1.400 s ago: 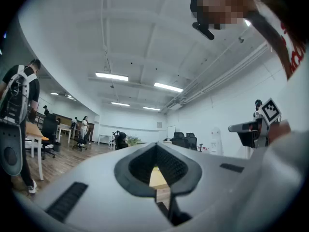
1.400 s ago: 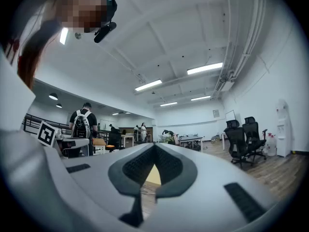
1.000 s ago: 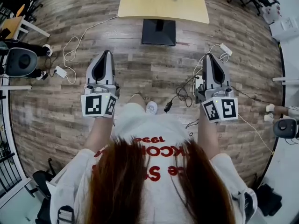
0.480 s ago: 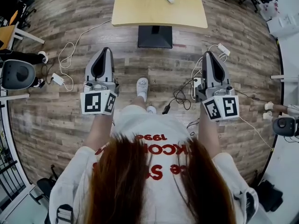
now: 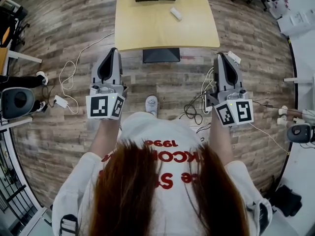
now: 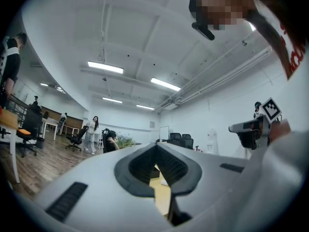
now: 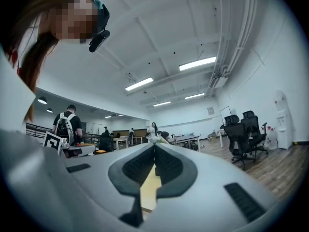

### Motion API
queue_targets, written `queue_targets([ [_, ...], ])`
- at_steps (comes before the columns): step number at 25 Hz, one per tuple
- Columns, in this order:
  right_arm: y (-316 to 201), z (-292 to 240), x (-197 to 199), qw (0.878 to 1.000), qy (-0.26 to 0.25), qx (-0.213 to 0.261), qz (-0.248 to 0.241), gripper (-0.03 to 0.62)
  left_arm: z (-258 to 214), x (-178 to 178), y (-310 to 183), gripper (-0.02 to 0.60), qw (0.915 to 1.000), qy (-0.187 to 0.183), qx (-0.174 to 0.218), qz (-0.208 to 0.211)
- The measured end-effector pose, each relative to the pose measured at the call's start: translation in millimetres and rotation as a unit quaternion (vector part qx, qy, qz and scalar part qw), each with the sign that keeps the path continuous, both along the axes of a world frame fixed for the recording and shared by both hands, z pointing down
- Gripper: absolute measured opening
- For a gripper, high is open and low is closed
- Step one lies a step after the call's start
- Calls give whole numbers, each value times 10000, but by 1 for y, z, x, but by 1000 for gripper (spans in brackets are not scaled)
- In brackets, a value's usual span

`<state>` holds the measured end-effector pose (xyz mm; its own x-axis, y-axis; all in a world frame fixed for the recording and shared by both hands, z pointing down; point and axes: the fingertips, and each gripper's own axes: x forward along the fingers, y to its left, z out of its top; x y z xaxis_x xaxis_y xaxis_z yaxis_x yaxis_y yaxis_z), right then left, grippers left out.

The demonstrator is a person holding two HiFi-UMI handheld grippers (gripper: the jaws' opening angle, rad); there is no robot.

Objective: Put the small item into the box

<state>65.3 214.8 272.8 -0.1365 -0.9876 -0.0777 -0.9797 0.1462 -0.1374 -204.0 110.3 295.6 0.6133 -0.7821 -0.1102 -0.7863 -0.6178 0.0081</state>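
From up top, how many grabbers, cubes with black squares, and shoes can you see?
Grippers: 2, the left gripper and the right gripper, both shut and empty
Marker cubes: 2, the left cube and the right cube
Shoes: 1, a white shoe
Total: 5

The only lettering is red print on the white shirt [image 5: 162, 151]. In the head view it is upside down and partly under the hair. The top row is digits that look like "1996". The next row is block letters, of which "KCO" shows, and the third has a large "S" with the rest not legible. Just ahead of the shirt, the left cube [image 5: 104, 107] and right cube [image 5: 235, 113] carry black-and-white square markers, patterns without letters. In the left gripper view, red letters at the shirt's edge are cut off and unreadable.
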Motion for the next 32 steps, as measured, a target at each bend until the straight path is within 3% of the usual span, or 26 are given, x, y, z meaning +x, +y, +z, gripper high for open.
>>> queue_targets([
  [4, -35, 11, 1, 9993, 105, -336, 80, 6, 0, 3, -36, 8, 10000, 5, -14, 93],
  [6, -48, 16, 0, 9987, -131, -495, 2, 6, 0, 4, -49, 7, 9999, 8, -47, 105],
  [12, -65, 19, 11, 9974, -538, -476, 7, 6, 7, 7, -69, 7, 9998, -1, -156, 89],
  [20, -107, 20, 26, 9971, -592, -417, -224, 6, 16, 7, -96, 8, 9994, -24, -199, -266],
  [32, -205, 15, 93, 9947, -576, -263, -814, 6, 3, 68, -169, 6, 9967, -17, 23, -813],
])
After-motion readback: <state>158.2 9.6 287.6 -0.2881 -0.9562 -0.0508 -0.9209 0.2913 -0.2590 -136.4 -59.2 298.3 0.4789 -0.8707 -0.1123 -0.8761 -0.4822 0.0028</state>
